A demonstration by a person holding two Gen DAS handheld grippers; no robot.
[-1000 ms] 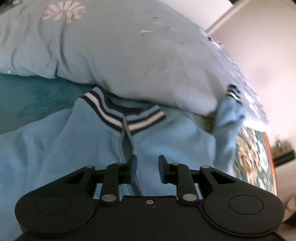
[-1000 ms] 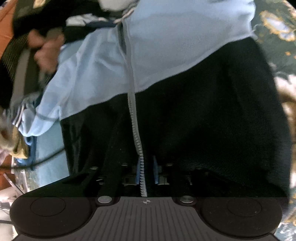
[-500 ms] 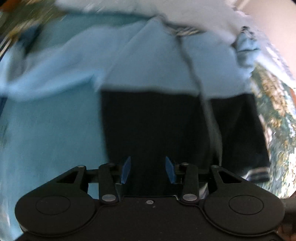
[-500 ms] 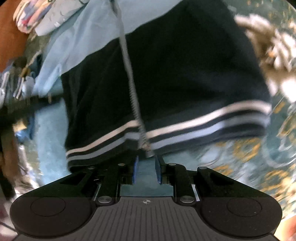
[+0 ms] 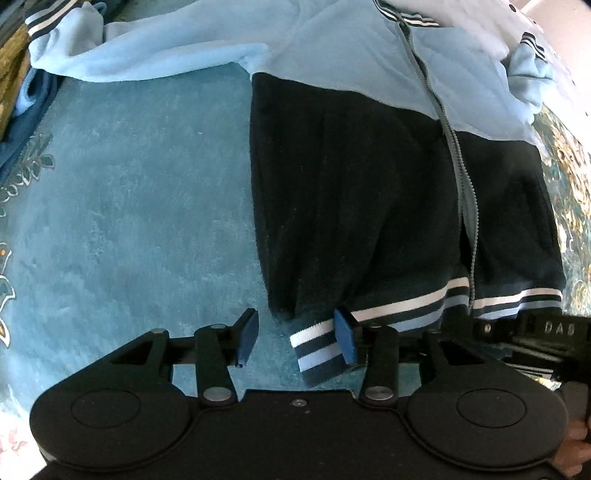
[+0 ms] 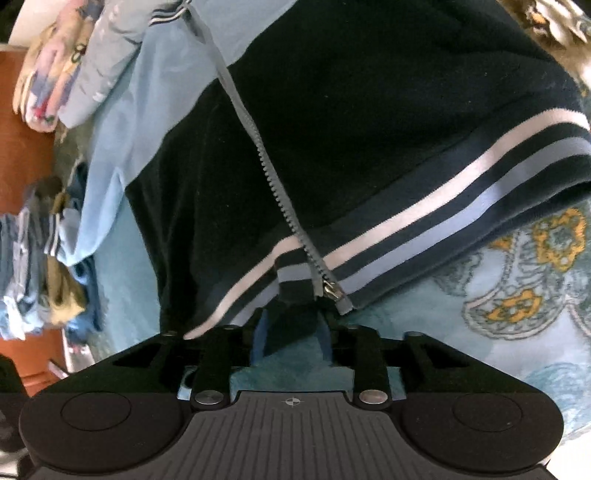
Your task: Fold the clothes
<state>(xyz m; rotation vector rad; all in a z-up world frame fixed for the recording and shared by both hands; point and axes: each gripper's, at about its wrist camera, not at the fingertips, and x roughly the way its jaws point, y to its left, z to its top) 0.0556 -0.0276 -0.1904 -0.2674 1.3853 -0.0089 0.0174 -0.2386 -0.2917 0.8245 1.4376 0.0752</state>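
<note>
A zip jacket, light blue on top (image 5: pixel 347 55) and navy below (image 5: pixel 351 184), lies flat on the teal blanket (image 5: pixel 140 192). Its striped hem (image 5: pixel 406 304) faces me. My left gripper (image 5: pixel 295 334) points steeply down at the hem's left corner (image 5: pixel 314 349). Its jaws are opening, and the corner lies loose between them, by the right pad. My right gripper (image 6: pixel 291 334) sits at the zipper's bottom end (image 6: pixel 330 290). Its jaws are opening too, with a dark fold of hem (image 6: pixel 293 302) sagging between them. One sleeve (image 5: pixel 147 55) stretches left.
A grey-blue duvet (image 5: pixel 480 29) overlaps the collar end. A heap of clothes (image 6: pixel 37 258) lies at the left by a brown wooden edge (image 6: pixel 22 166). The blanket's floral border (image 6: pixel 535 288) runs along the right. The right tool's housing (image 5: pixel 535 332) is close beside the left.
My left gripper swept from the collar down to the hem corner and its jaws widened. My right gripper slid back along the zipper to the hem and its jaws parted.
</note>
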